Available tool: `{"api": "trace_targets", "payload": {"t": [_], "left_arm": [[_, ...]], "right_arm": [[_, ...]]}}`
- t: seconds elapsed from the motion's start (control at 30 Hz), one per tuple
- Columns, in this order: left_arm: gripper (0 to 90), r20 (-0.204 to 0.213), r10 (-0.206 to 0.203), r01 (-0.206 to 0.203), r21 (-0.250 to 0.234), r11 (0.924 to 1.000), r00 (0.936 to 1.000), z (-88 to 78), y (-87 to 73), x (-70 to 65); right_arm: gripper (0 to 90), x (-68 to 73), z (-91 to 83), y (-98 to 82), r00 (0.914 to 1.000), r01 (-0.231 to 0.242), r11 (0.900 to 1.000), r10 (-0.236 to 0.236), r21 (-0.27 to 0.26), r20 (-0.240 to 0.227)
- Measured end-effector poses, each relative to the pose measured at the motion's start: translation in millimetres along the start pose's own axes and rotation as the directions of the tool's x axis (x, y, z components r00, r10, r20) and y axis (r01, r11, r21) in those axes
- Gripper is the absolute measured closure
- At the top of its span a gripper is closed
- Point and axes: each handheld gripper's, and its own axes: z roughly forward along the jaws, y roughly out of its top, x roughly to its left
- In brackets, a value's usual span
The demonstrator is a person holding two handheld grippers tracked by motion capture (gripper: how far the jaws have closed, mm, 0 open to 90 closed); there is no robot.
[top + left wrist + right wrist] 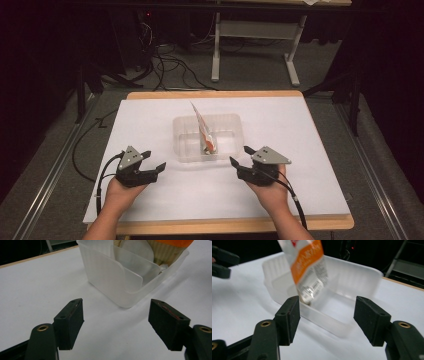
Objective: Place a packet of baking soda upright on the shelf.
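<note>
White tabletop (150, 120) holds a clear tub (233, 123) with an upright packet (204, 131) (leaning back-left) midway between both empty, wide-open grippers, left gripper (154, 162) and right gripper (241, 156).

Dim room — grey carpet floor (45, 165), tangled cables (170, 65) at 11 o'clock, white desk frame (255, 30) at 12.

A wooden table (320, 222) carries a white sheet (150, 120) that covers nearly all its top. On the sheet, near the middle, sits a clear plastic tub (230, 122).
</note>
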Motion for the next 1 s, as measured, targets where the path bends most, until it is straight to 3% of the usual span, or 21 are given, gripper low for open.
{"api": "trace_targets", "payload": {"t": [0.27,0.37,0.47,0.57,0.67,0.87,1.0], "left_arm": [[28.7,-0.004,-0.003,0.003,0.001,1.0000,1.0000,-0.3,-0.6,-0.2],[28.7,0.000,-0.004,0.004,0.005,1.0000,1.0000,1.1,-0.9,-0.4],[28.5,0.000,0.001,-0.001,0.020,0.9998,1.0000,3.5,-1.7,-0.8],[28.5,0.001,0.002,-0.002,0.022,0.9998,1.0000,4.2,-1.5,-3.0],[28.4,-0.006,0.014,-0.013,0.026,0.9996,0.9999,3.9,-1.7,-4.2],[28.3,-0.008,0.008,-0.008,0.023,0.9997,0.9999,2.9,-2.3,-2.2],[28.3,-0.002,0.010,-0.010,0.015,0.9998,0.9999,2.4,-2.0,-2.2]], "right_arm": [[36.8,-47.9,-56.6,-22.4,0.9924,-0.034,0.999,0.032,0.013,0.119],[37.2,-67.5,-80.8,-34.8,0.9820,-0.086,0.996,0.084,0.003,0.169],[37.7,-81.4,-96.6,-54.4,0.9734,-0.099,0.995,0.095,0.007,0.208],[38.0,-89.3,-94.3,-70.2,0.9696,-0.140,0.988,0.124,0.062,0.211],[37.8,-94.7,-86.5,-74.0,0.9646,-0.175,0.982,0.158,0.068,0.212],[37.6,-88.8,-82.0,-70.7,0.9737,-0.135,0.988,0.120,0.070,0.194],[37.2,-88.2,-83.1,-71.0,0.9719,-0.136,0.988,0.120,0.070,0.203]]}}
